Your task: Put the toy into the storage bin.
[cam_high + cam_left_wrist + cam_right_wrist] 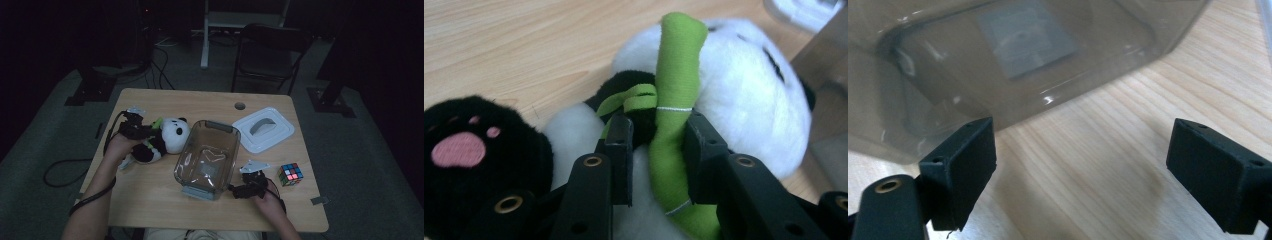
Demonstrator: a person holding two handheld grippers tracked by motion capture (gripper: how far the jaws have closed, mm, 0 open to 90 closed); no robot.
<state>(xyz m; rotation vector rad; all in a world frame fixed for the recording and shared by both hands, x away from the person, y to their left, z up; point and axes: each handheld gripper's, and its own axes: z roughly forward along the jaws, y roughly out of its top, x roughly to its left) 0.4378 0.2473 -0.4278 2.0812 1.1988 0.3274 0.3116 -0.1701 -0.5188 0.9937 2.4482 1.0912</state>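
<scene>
A black-and-white plush panda (pixel 170 137) lies on the left half of the wooden table (pixel 150 195), its head toward the clear bin. My left gripper (pixel 145 131) comes in from the left and is shut on it. In the left gripper view the panda (pixel 744 100) holds a green bamboo stalk (pixel 676 60), and my left gripper (pixel 657 125) squeezes that stalk and the black arm beside it. My right gripper (pixel 239 190) rests near the bin's front right corner. There my right gripper (pixel 1083 150) stands wide open over bare wood, with nothing between its jaws.
A clear plastic bin (pixel 187 155) stands at the table's middle, seen close up as the bin (pixel 1013 60) in the right gripper view. Its white lid (pixel 264 129) lies at the back right. A colour cube (pixel 290 174) sits right of my right hand. A dark chair (pixel 270 50) stands behind the table.
</scene>
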